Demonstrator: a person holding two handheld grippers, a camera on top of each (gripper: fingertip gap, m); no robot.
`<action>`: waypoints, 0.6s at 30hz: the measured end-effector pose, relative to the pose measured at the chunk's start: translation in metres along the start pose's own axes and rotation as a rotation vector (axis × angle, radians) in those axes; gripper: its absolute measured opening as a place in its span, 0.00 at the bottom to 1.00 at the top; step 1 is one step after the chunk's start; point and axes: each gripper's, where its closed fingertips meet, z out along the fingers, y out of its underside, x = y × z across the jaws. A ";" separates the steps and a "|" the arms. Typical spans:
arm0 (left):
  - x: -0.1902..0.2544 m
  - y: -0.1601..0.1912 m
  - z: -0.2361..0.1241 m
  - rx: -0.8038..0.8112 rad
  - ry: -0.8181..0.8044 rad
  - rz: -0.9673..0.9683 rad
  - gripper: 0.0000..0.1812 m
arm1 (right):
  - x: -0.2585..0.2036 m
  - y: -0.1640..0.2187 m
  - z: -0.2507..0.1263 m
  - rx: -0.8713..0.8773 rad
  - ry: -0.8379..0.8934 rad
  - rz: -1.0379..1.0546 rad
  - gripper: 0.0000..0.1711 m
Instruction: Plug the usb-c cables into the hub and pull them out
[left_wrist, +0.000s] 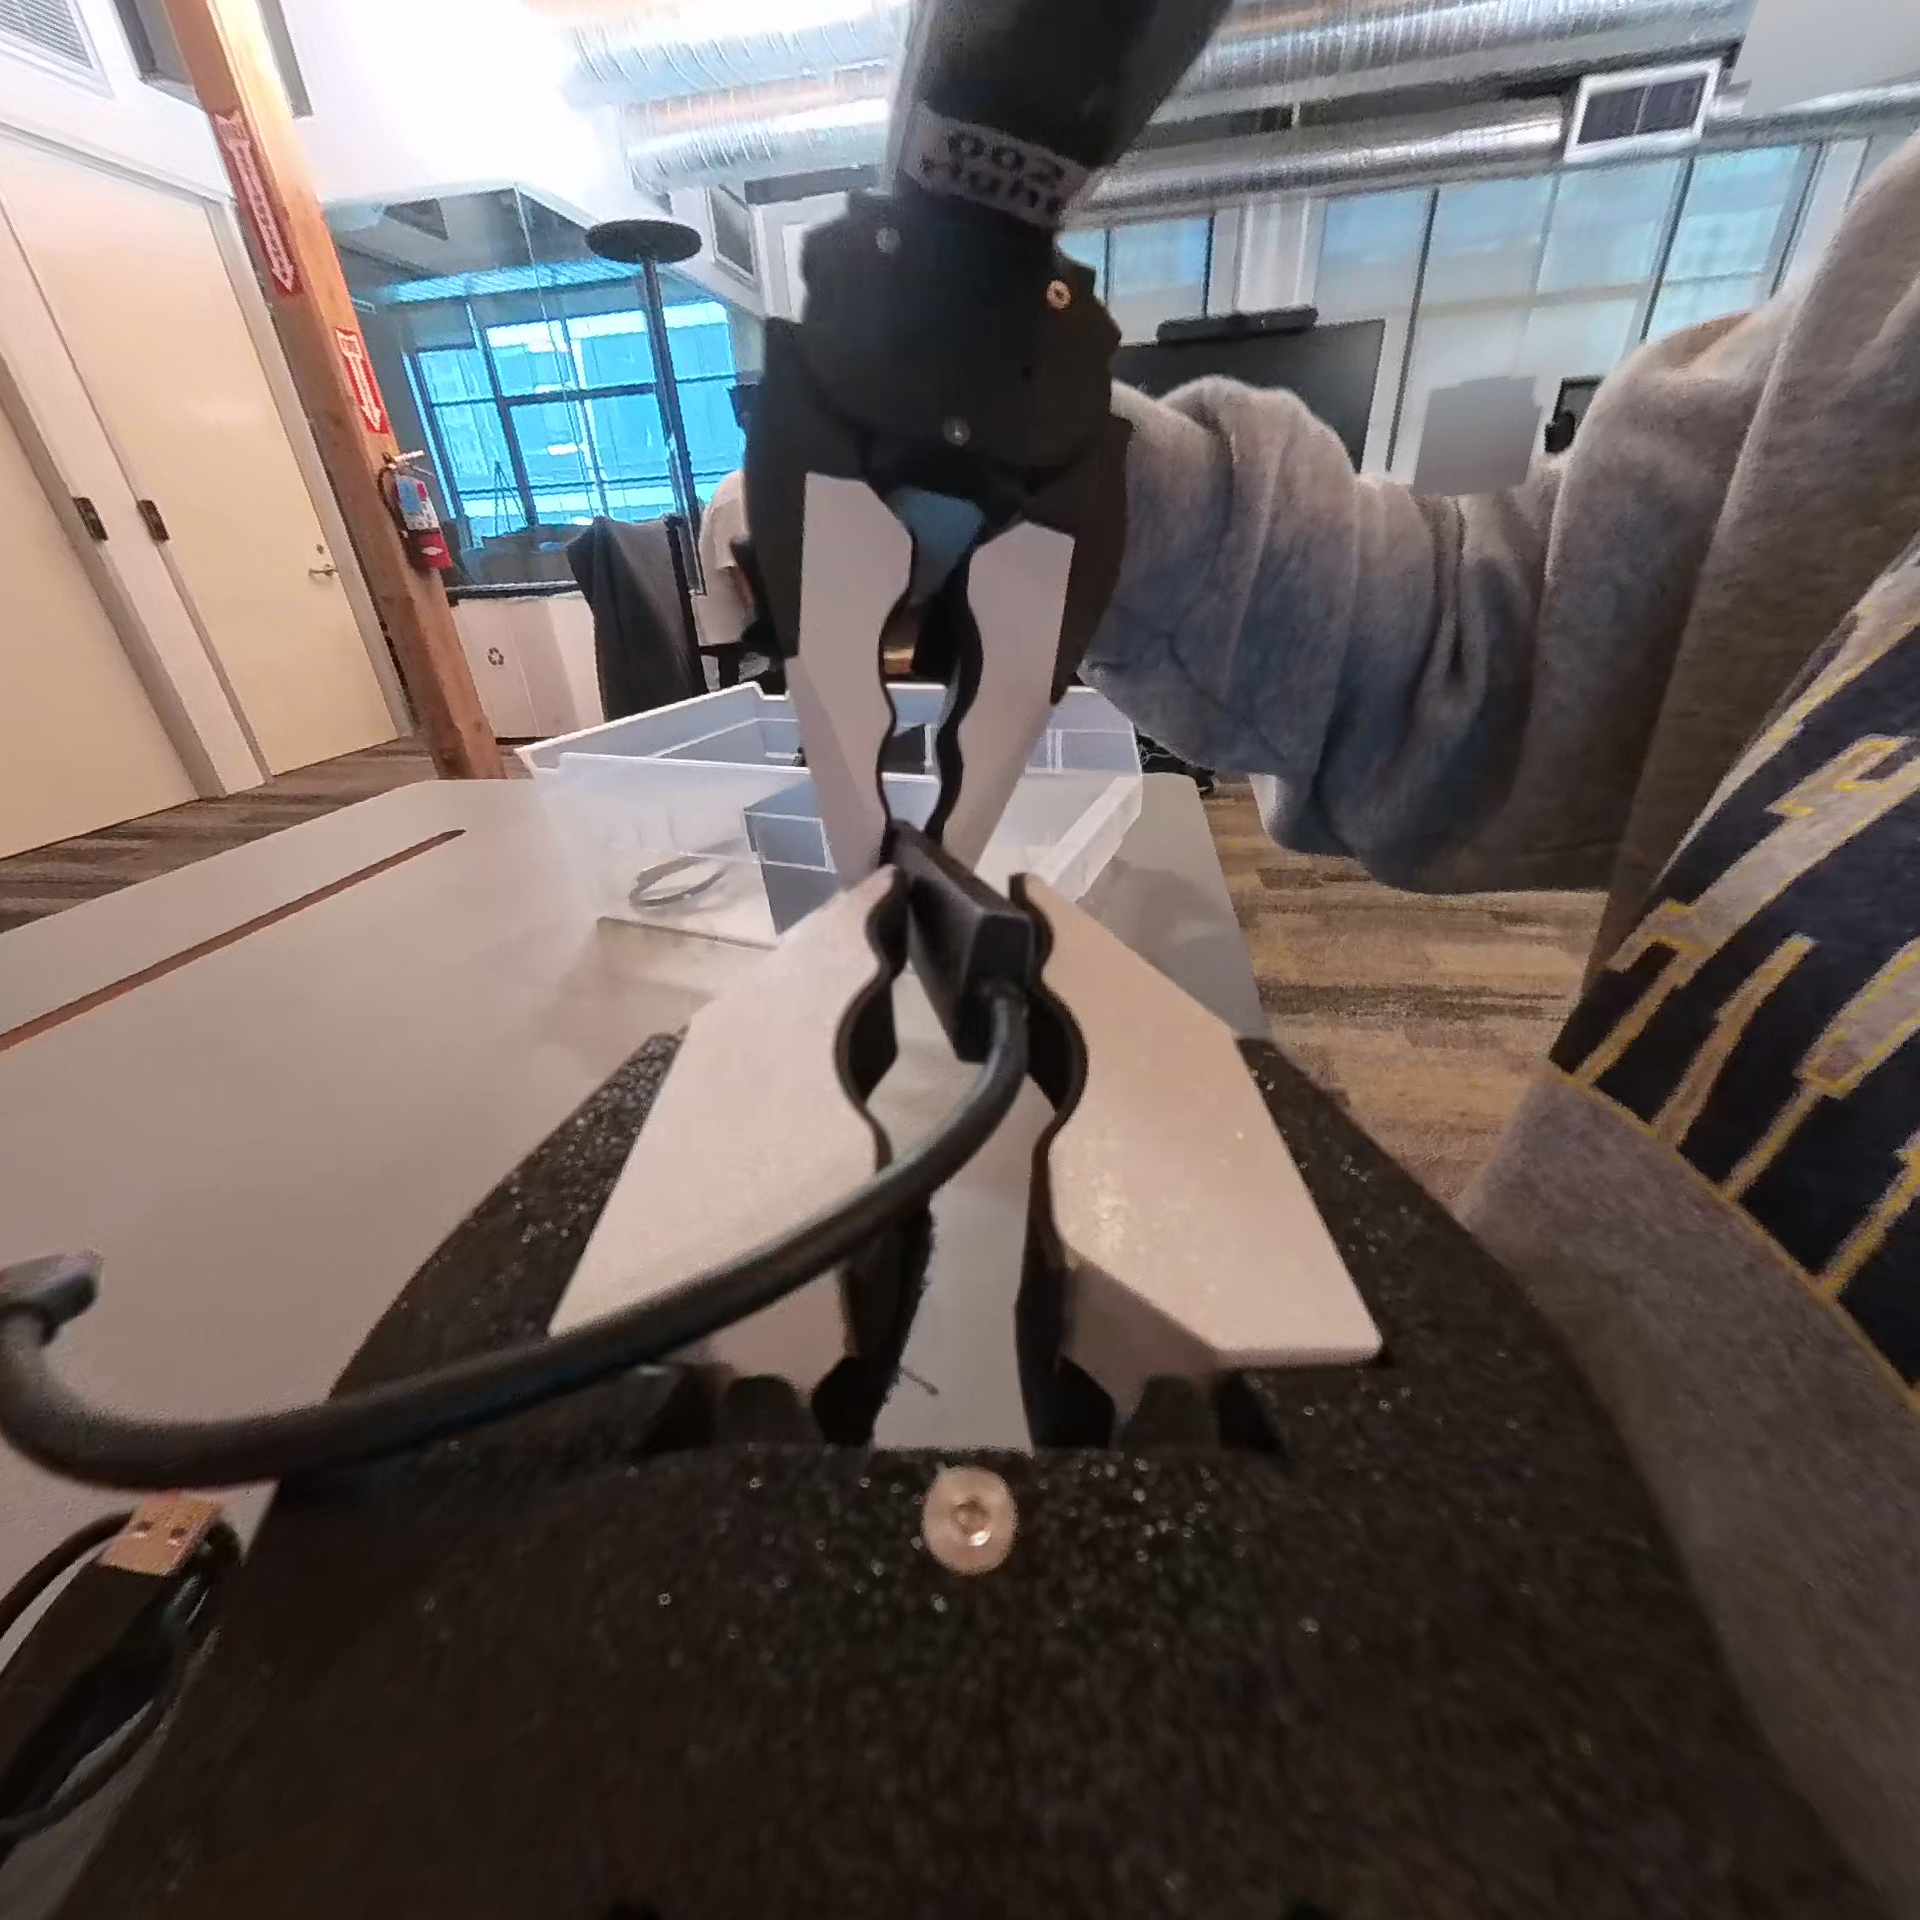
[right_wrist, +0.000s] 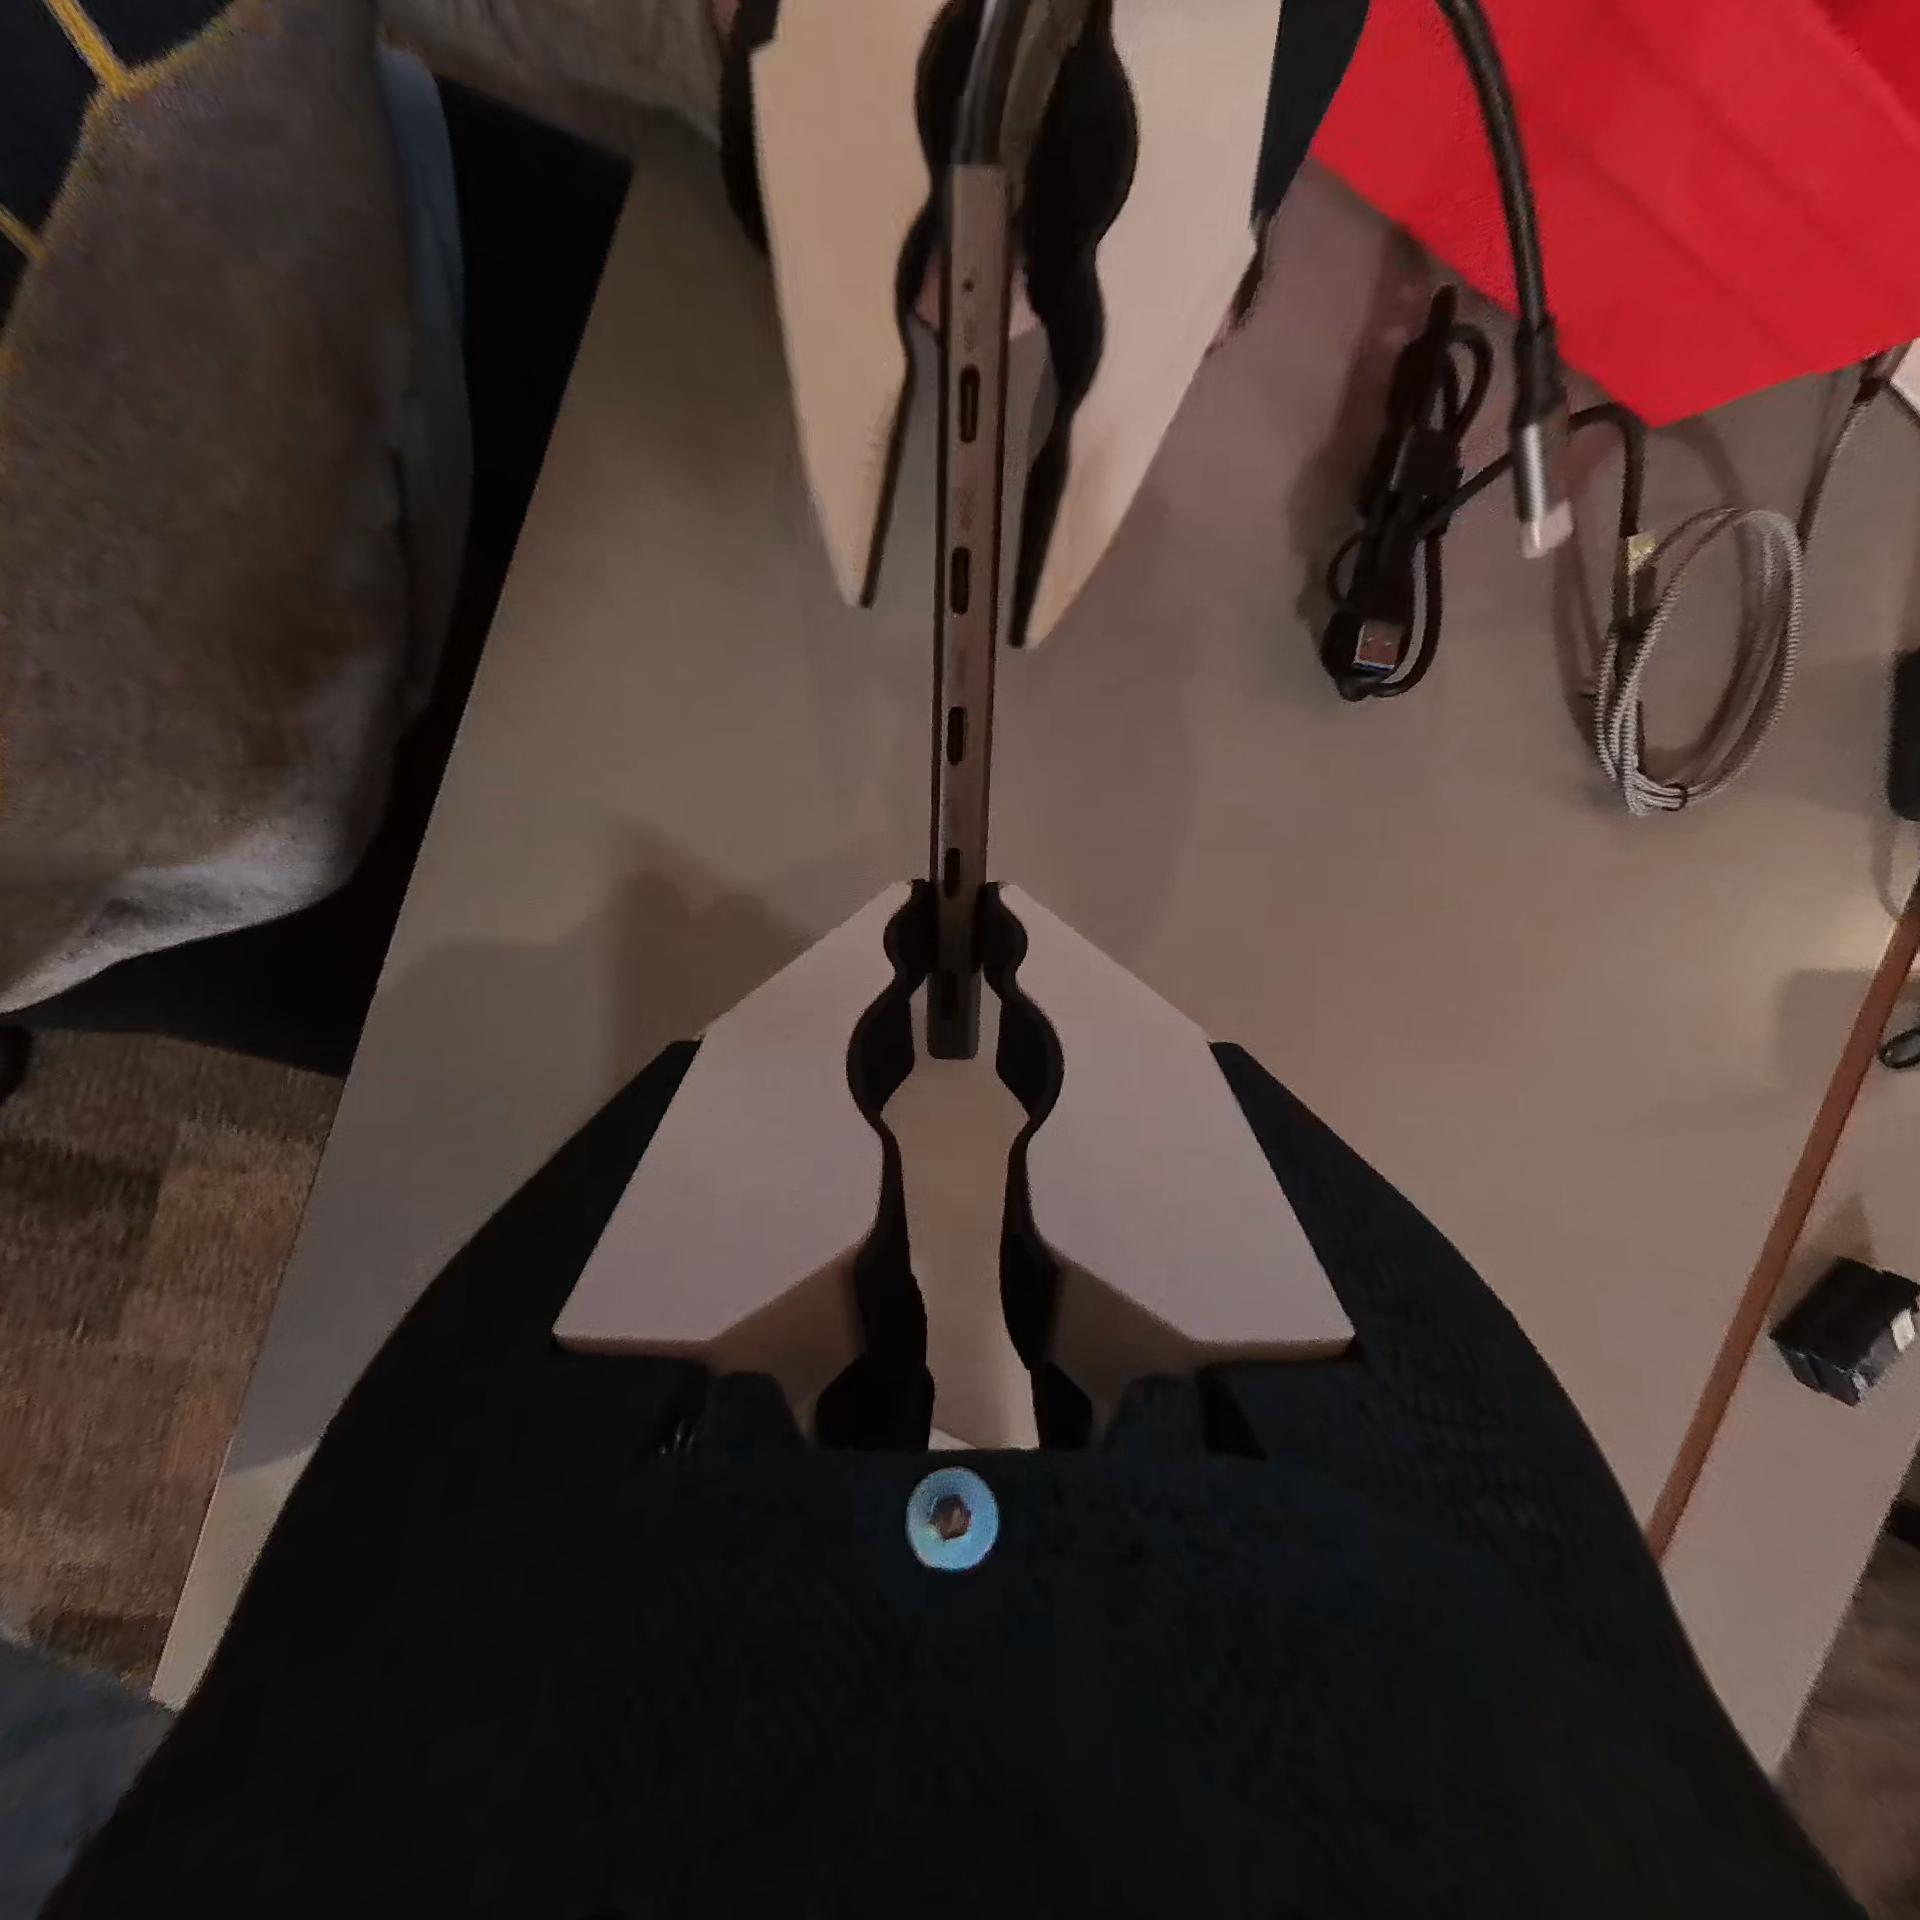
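The hub (right_wrist: 966, 727) is a slim dark grey bar with several ports along its edge, held on edge above the table. My right gripper (right_wrist: 953, 888) is shut on one end of it. My left gripper (right_wrist: 945, 621) is shut on the other end, where the hub's own black cable (left_wrist: 623, 1309) leaves and curves left. In the left wrist view my left gripper (left_wrist: 958, 883) clamps the hub (left_wrist: 966, 935), and the right gripper (left_wrist: 914, 842) comes down onto it from above. A braided cable with a silver plug (right_wrist: 1543, 457) hangs at the right, plugged into nothing.
On the white table (right_wrist: 1247, 935) lie a bundled black cable (right_wrist: 1392, 520), a coiled silver braided cable (right_wrist: 1683, 665) and a small black adapter (right_wrist: 1849, 1340). A red object (right_wrist: 1662, 156) sits at the far right. A clear plastic bin (left_wrist: 665, 769) stands behind the hub. A grey sleeve (left_wrist: 1351, 644) reaches in from the right. The red object (right_wrist: 1662, 156) is about 25 cm from my left fingertips.
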 end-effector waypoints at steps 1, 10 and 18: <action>0.001 0.002 0.000 -0.012 -0.005 0.011 0.09 | -0.001 0.001 0.001 -0.016 -0.004 -0.002 0.05; -0.006 0.014 -0.004 -0.096 -0.048 0.050 0.05 | 0.000 -0.004 0.004 0.012 -0.033 0.012 0.04; -0.028 0.023 -0.016 -0.143 -0.238 0.166 0.03 | 0.019 0.001 -0.003 0.061 -0.068 0.147 0.24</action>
